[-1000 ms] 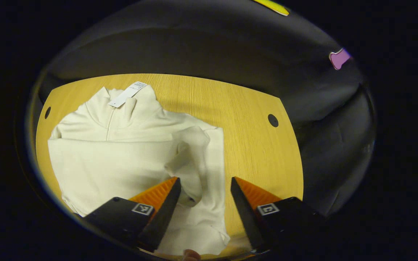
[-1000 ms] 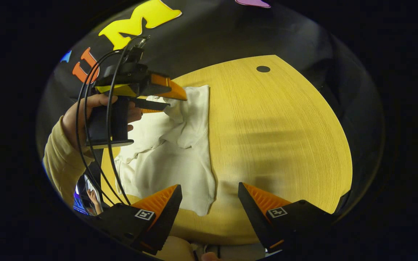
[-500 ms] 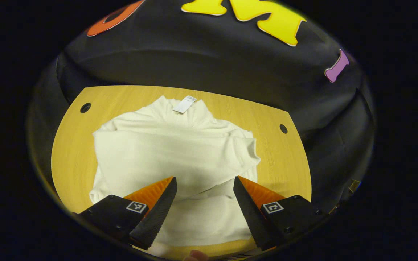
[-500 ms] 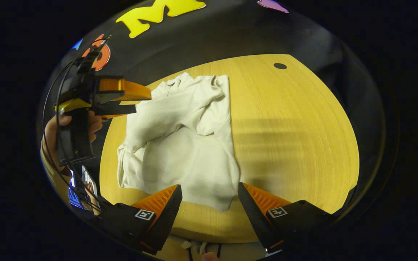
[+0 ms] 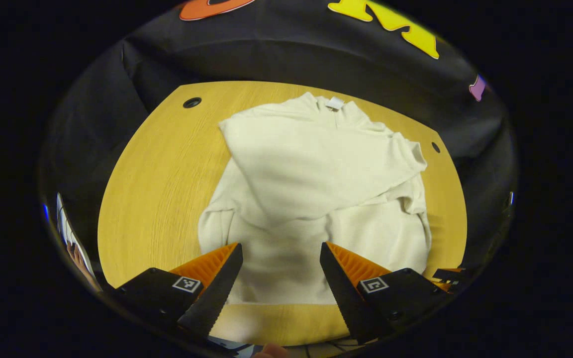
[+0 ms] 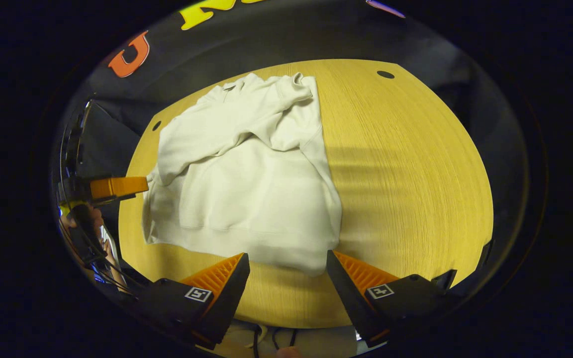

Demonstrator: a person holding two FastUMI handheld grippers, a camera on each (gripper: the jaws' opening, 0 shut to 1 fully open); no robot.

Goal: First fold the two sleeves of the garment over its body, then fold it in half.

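Garment: the white garment [image 5: 311,199] lies flat on the wooden table [image 5: 157,189], collar at the far edge, hem nearest me.
Sleeves: both lie folded across the chest, one sleeve [image 5: 326,169] on top, its cuff at the right side.
Change: a second ago I had the left gripper [image 5: 280,278] low over the sleeve cuff; since then I have drawn it back and up, and the sleeve stays where it was laid.
Left gripper: jaws wide apart, holding nothing, above the hem.
Right gripper: right gripper [image 6: 287,286] jaws wide apart, holding nothing, just short of the hem corner.
Task status: I judge the sleeve folds are in place; the fold in half remains.
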